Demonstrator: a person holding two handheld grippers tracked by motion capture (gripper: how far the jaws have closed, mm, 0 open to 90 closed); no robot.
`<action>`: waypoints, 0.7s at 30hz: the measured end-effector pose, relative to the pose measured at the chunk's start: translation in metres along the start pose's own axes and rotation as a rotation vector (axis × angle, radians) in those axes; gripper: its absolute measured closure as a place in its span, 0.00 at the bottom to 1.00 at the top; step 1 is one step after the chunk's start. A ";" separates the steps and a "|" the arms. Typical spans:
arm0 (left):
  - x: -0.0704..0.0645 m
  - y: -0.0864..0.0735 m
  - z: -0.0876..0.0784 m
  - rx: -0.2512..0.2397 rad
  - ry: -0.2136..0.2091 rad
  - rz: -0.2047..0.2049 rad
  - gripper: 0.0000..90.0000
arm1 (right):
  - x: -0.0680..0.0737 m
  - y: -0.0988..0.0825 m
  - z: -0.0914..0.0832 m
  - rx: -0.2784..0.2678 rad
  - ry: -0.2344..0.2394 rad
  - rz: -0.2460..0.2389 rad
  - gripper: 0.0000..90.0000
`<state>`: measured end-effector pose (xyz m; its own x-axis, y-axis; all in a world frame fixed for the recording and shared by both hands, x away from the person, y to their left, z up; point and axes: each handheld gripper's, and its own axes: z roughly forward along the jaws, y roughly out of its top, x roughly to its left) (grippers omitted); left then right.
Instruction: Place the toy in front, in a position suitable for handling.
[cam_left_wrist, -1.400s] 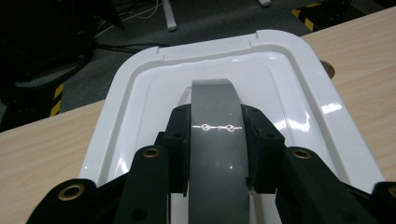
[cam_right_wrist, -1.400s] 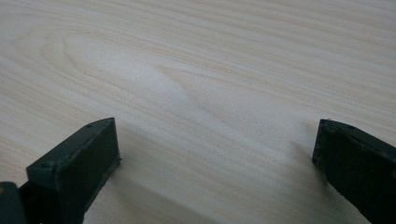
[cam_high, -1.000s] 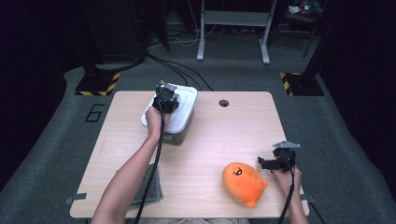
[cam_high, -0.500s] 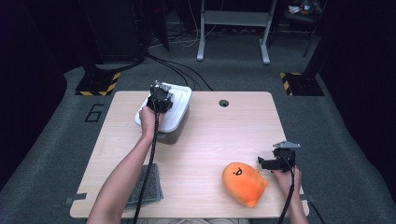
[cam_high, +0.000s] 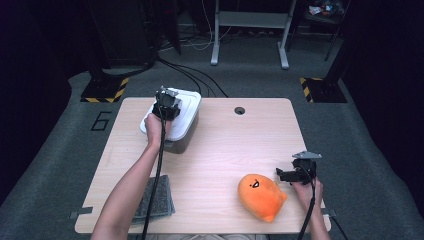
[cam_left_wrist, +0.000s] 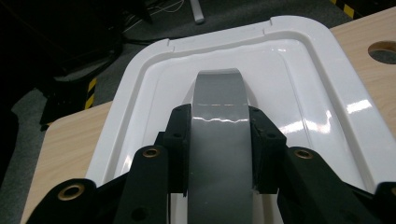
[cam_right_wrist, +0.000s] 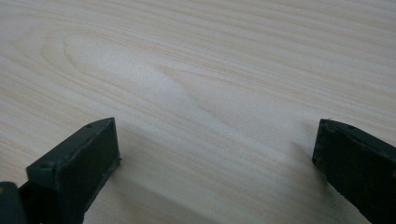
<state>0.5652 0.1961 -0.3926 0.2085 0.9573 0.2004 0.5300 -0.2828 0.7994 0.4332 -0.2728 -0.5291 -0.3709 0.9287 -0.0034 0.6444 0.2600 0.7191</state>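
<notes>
At upper left, the left gripper (cam_left_wrist: 219, 154) jaws clamped the grey strap handle (cam_left_wrist: 218, 112) of a glossy white rounded-rectangular lid (cam_left_wrist: 322, 93); the right gripper (cam_right_wrist: 215, 158) jaws gaped empty over the pale woodgrain tabletop (cam_right_wrist: 196, 70).

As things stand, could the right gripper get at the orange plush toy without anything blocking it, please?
Probably yes. The right gripper sits with its jaws open just beside the orange plush toy, with bare table between them. The left gripper is busy on the white lid's grey handle.
</notes>
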 end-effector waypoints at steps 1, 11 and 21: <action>0.001 0.000 0.000 0.002 -0.002 -0.002 0.72 | 0.000 0.000 0.000 0.001 0.000 0.004 0.00; 0.011 -0.005 0.003 0.027 0.004 -0.007 0.72 | 0.000 0.000 0.000 0.002 0.000 0.005 0.00; 0.017 -0.007 0.003 0.026 0.008 -0.015 0.72 | 0.000 0.000 0.000 0.001 0.000 0.005 0.00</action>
<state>0.5674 0.2146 -0.3964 0.1940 0.9619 0.1925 0.5541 -0.2693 0.7877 0.4329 -0.2725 -0.5291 -0.3679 0.9299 0.0001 0.6472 0.2559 0.7181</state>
